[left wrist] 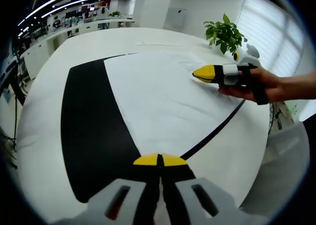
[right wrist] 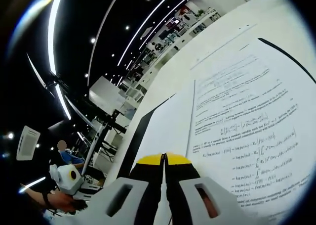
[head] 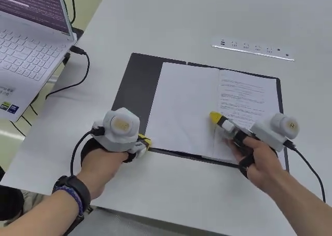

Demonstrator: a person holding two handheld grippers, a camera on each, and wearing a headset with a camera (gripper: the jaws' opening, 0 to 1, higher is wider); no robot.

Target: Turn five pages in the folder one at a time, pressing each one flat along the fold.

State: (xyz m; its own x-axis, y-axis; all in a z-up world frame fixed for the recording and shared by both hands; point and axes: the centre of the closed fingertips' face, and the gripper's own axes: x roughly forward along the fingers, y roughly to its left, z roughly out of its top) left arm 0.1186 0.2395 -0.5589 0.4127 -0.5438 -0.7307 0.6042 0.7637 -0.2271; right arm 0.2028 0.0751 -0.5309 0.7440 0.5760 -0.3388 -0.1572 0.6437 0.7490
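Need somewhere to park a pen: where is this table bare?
Bare table lies beyond the folder, left of the power strip, and between folder and laptop cable. Crowded: the folder's near side, where the left gripper and right gripper sit.

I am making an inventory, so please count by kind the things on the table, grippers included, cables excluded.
folder: 1
laptop: 1
socket strip: 1
grippers: 2, the left gripper and the right gripper
Total: 5
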